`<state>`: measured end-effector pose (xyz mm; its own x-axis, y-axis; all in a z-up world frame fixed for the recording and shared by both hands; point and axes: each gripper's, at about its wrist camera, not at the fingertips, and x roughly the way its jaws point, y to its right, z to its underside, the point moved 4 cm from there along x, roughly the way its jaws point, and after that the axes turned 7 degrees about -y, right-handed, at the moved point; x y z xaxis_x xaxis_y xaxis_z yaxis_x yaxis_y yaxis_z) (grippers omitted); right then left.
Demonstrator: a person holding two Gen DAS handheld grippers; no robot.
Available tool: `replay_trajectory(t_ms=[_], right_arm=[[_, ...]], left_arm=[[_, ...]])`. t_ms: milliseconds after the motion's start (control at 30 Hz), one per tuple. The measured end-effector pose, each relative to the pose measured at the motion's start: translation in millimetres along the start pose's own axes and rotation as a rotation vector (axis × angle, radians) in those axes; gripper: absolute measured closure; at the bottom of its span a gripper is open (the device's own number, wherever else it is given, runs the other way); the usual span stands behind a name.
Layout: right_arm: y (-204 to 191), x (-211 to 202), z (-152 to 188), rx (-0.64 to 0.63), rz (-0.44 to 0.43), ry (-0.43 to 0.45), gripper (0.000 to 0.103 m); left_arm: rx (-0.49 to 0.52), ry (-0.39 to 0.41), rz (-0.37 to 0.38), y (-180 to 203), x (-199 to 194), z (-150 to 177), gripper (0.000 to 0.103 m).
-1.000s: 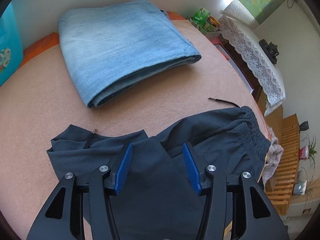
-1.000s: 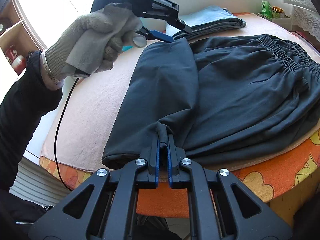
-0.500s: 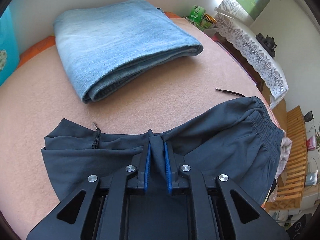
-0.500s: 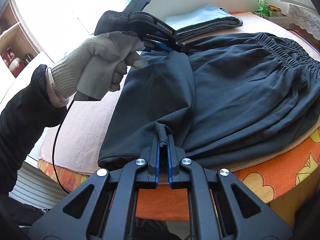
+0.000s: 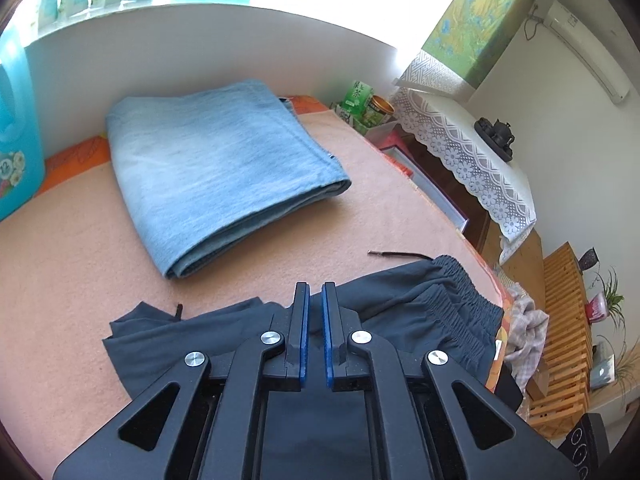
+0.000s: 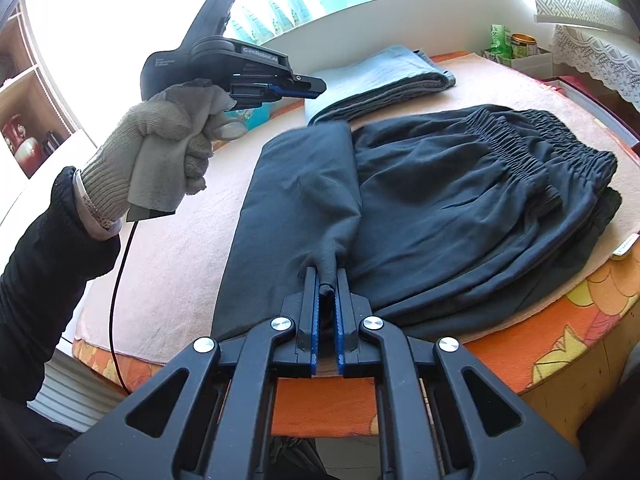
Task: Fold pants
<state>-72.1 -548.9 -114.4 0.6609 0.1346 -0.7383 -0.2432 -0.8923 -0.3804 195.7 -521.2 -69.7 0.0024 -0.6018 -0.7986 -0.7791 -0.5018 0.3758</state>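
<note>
The dark grey pants [image 6: 460,208] lie partly folded on the pink blanket [image 6: 168,232], elastic waistband to the right. My right gripper [image 6: 328,280] is shut on a pinch of their near fabric at the front edge. My left gripper [image 6: 312,87] is held in a gloved hand above the pants' far left corner, jaws nearly together with nothing between them. In the left wrist view the left gripper [image 5: 314,296] hovers over the pants [image 5: 400,312], a narrow empty gap between its blue pads.
Folded light blue jeans [image 5: 216,168] lie at the back of the blanket. A dark drawstring [image 5: 396,255] lies beside the waistband. Boxes and a tin [image 5: 366,106] stand at the far right corner. A lace-covered table [image 5: 472,160] stands to the right.
My left gripper closed on the pants' far edge, then let go and rose clear of the cloth. The right gripper keeps its grip and has shifted slightly.
</note>
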Motion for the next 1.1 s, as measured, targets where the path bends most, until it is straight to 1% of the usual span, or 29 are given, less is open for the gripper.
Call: replay_trajectory(t_ms=[100,133,200,267,333,400,500,633,700,867,900,967,1000,1033,1067,1100], right_arm=[[16.6,-20.8,-6.2,0.019,0.047,0.036,0.096],[23.4,-26.0,-7.6,0.03,0.061,0.043,0.096],[36.8,-31.8,-7.4,0.066,0.062,0.041,0.096],[45.3,-31.4,-2.8,0.085,0.062,0.027,0.096],[50.3,-27.1,3.5,0.096,0.07,0.011,0.096],[58.2,-22.7,9.4,0.115,0.079,-0.001,0.096],[76.8,-20.3,12.3,0.16,0.091,-0.002,0.096],[107.6,-38.5,5.2,0.195,0.182,0.05,0.097],[118.6,-44.9,4.7,0.199,0.222,0.05,0.096],[135.5,-48.5,5.9,0.188,0.315,0.034,0.097],[139.7,-48.7,6.4,0.196,0.32,0.03,0.097],[147.0,-46.2,7.9,0.205,0.284,0.0,0.097],[146.0,-42.9,8.0,0.183,0.261,-0.033,0.097],[143.6,-42.0,7.8,0.152,0.26,-0.062,0.096],[140.7,-44.4,5.5,0.12,0.27,-0.074,0.096],[138.1,-49.7,1.0,0.102,0.269,-0.065,0.096]], left_arm=[[0.041,0.027,0.006,20.4,1.9,-16.9,0.099],[0.059,0.023,0.012,27.2,4.5,-21.7,0.099],[0.07,-0.009,0.058,36.4,11.0,-26.4,0.099],[0.07,-0.024,0.038,40.3,18.3,-25.3,0.099],[0.069,-0.079,0.052,42.3,29.2,-18.6,0.098],[0.057,-0.121,0.061,43.8,39.1,-10.5,0.098],[0.076,-0.145,0.061,48.6,41.4,3.8,0.09],[0.105,-0.144,0.081,52.7,27.9,22.9,0.09],[0.122,-0.169,0.114,57.2,23.9,39.5,0.09],[0.184,-0.246,0.137,71.0,31.4,88.8,0.09],[0.193,-0.258,0.145,73.7,34.2,95.7,0.09],[0.208,-0.277,0.158,78.6,40.4,106.7,0.09],[0.218,-0.289,0.159,80.4,44.5,111.5,0.09],[0.226,-0.299,0.155,82.3,48.7,115.7,0.09],[0.23,-0.31,0.149,82.3,53.0,119.1,0.09],[0.228,-0.319,0.15,82.0,57.1,121.6,0.09]])
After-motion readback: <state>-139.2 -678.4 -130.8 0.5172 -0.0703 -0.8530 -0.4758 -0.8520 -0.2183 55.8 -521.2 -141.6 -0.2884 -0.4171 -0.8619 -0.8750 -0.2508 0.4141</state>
